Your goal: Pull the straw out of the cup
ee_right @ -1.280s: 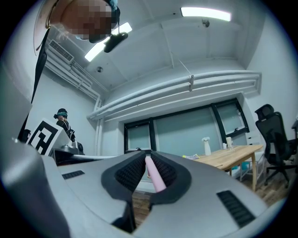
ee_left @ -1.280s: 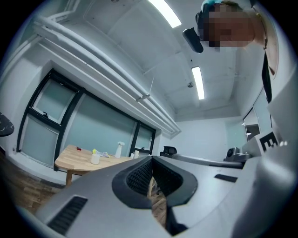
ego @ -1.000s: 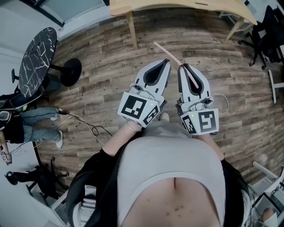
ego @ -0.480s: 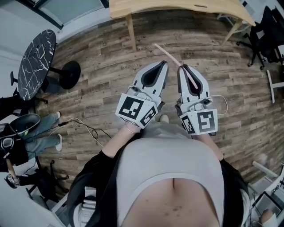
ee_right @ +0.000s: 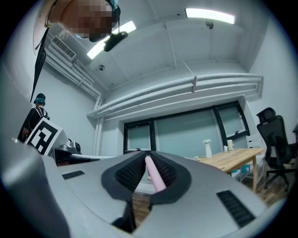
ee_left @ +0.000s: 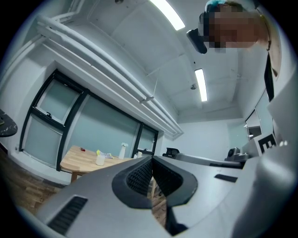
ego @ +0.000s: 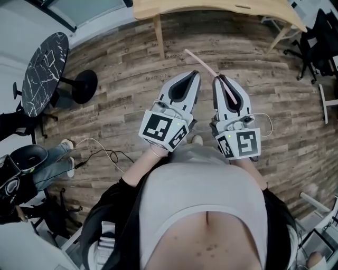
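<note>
The pink straw (ego: 200,64) is pinched lengthwise between the right gripper's (ego: 218,79) pads. Its free end juts past the tips over the wood floor (ego: 116,100), short of the wooden table's (ego: 211,8) near edge. No cup touches it, so the pull looks done. The left gripper (ego: 195,75), jaws pressed together on nothing, idles alongside.

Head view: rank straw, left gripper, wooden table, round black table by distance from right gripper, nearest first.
1. straw, clamped in the right gripper jaws.
2. left gripper, just left.
3. wooden table, ahead.
4. round black table, far left.
</note>
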Tool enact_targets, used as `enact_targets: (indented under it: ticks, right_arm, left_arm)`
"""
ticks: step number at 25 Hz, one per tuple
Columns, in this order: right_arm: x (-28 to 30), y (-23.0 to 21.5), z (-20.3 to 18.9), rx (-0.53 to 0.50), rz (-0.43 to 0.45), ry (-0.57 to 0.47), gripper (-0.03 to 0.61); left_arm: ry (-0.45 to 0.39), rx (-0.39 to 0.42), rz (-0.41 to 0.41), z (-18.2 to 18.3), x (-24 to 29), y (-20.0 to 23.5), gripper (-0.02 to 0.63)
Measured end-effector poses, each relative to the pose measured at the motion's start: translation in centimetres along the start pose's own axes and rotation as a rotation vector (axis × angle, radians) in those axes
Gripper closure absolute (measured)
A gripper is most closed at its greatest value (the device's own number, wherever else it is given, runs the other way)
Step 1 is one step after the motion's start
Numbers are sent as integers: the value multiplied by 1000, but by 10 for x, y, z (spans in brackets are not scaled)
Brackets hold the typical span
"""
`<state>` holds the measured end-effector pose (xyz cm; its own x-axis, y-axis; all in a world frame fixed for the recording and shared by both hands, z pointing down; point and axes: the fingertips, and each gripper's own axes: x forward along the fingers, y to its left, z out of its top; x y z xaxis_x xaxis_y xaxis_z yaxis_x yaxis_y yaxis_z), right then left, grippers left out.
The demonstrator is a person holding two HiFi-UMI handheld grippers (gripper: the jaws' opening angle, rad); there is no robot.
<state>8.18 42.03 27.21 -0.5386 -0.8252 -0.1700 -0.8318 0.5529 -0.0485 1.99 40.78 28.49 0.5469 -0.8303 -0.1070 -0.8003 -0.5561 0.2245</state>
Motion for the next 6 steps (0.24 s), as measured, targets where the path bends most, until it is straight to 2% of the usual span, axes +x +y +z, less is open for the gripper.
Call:
enact_targets:
  ticks: [6]
  right_arm:
    - [3,7,1,-4,3,-2,526]
  left_arm:
    - [-2,5,-3,3,-4,3,609]
